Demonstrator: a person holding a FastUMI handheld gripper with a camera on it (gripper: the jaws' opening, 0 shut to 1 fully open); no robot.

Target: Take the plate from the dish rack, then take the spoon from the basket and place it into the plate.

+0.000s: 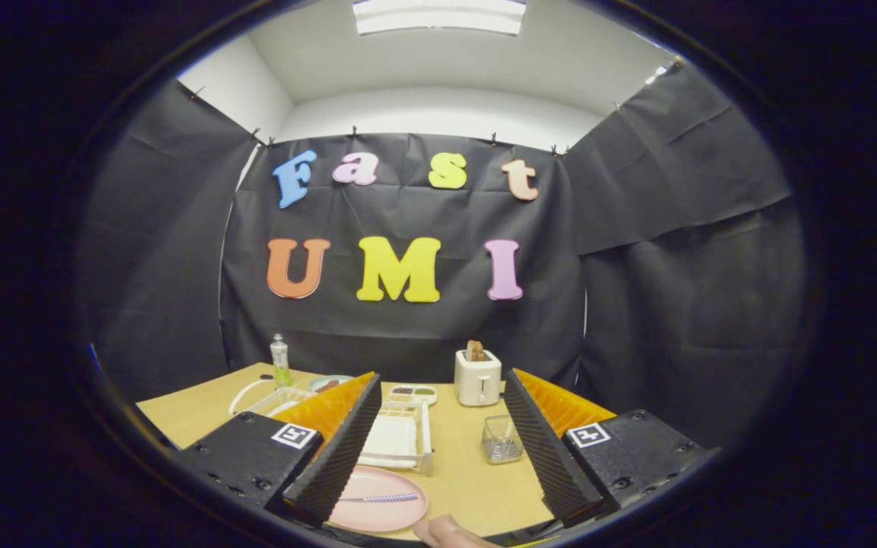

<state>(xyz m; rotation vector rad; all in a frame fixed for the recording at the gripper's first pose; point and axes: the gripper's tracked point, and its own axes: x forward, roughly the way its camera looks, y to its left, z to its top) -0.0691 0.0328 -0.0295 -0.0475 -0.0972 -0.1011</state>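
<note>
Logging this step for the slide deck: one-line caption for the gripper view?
Open gripper above the table; spoon lies on pink plate, dish rack and basket beyond.

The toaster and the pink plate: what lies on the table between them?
In the gripper view, bare table separates toaster from pink plate; the open tongs hold nothing.

Table (469, 472): light wood.
Plate (377, 498): pink, lower centre, spoon (381, 498) on it.
Dish rack (400, 438): white, above plate.
Basket (501, 440): clear, right of rack.
Toaster (477, 377): white, centre back.
Bottle (280, 361): back left.
</note>
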